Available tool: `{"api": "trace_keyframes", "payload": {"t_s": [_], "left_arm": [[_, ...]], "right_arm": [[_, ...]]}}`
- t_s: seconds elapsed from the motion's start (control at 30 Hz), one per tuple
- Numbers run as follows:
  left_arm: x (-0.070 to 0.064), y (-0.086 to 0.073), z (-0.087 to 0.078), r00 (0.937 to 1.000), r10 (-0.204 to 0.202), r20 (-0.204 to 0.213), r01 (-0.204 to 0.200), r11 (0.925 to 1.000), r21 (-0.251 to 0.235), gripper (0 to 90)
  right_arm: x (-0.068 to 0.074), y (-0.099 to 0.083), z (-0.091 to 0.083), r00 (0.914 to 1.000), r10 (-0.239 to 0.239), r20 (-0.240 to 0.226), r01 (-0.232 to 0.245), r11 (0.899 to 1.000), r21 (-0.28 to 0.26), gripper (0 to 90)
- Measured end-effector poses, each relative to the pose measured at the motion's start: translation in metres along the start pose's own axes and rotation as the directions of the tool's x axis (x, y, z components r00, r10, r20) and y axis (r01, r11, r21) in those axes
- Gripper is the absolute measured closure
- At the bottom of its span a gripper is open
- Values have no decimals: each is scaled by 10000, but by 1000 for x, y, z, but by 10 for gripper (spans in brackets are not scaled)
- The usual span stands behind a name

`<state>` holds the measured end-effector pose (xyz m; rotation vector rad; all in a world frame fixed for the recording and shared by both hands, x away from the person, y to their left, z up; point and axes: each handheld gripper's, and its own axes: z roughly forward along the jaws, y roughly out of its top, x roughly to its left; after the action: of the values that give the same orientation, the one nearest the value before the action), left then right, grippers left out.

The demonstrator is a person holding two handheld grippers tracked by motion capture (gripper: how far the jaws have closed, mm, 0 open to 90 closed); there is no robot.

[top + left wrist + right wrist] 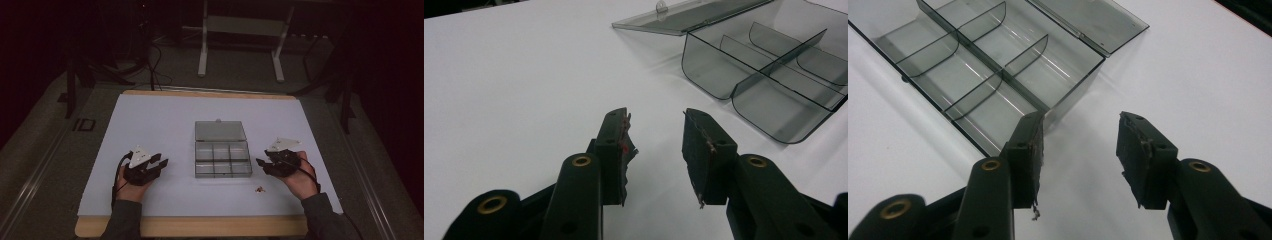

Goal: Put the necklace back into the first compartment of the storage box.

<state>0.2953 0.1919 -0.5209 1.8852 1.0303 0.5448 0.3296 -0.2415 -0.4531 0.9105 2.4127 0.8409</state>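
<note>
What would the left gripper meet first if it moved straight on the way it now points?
Probably bare table: the left gripper, jaws open, points just left of the box and its lid. Depth is unclear.

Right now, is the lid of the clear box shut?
No, the lid lies flat open behind the box, so you can see its little compartments.

White-topped table (150, 120), open clear compartment box (222, 160) at centre, small brown bits (259, 189) just before it
</note>
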Motion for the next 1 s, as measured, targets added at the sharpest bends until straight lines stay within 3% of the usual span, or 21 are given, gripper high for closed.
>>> {"api": "trace_keyframes", "payload": {"t_s": [0.63, 0.73, 1.0], "left_arm": [[0, 0, 2, 9996, 4, 296, -7, 10000, 87, 600], [0, 0, 2, 9994, 19, 355, -21, 10000, 66, 599], [0, 0, 2, 9992, 31, 400, -31, 10000, 8, 592]], "right_arm": [[0, 7, -4, 9965, -794, -249, 814, 9926, 902, 533], [-1, 7, -4, 9950, -630, -781, 700, 9934, 904, 533], [-4, 6, -5, 9898, -662, -1264, 813, 9896, 1187, 532]]}}
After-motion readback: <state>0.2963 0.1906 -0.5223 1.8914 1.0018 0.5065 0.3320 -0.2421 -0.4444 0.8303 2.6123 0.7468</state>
